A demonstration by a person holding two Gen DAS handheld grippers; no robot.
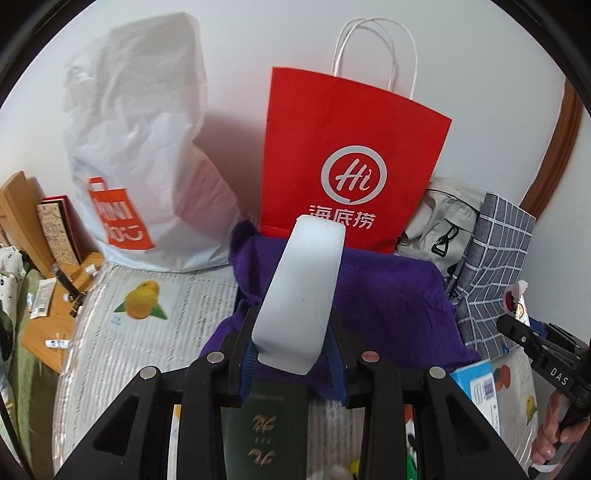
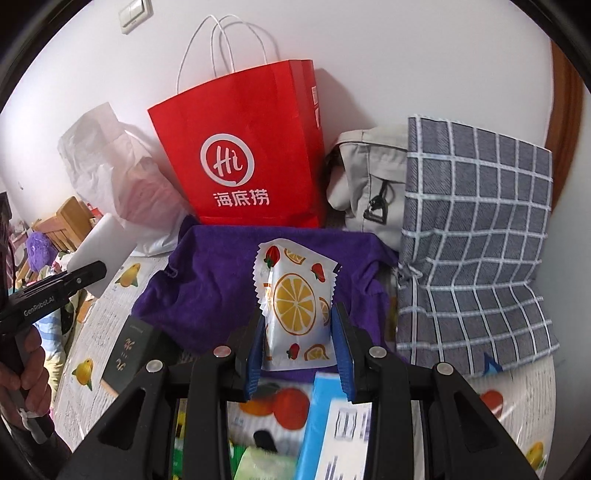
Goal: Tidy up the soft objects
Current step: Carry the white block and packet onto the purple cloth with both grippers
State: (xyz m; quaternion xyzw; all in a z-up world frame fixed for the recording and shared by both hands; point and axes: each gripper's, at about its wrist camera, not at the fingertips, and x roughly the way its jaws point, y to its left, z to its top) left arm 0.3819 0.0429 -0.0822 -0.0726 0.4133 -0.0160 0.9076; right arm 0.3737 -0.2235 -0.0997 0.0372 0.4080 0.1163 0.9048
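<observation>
Left wrist: left gripper (image 1: 293, 354) clamps white block (image 1: 301, 291); right gripper (image 2: 301, 350) clamps fruit-print packet (image 2: 295, 306).

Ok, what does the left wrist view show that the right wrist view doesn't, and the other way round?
Only the left wrist view: the orange logo on the white plastic bag, and the left gripper closed on a white foam block.

Only the right wrist view: a wall switch, and the right gripper closed on a fruit-print packet.

Both: red paper bag, purple towel, checked grey pouch, beige bag, dark green booklet, blue box.
</observation>
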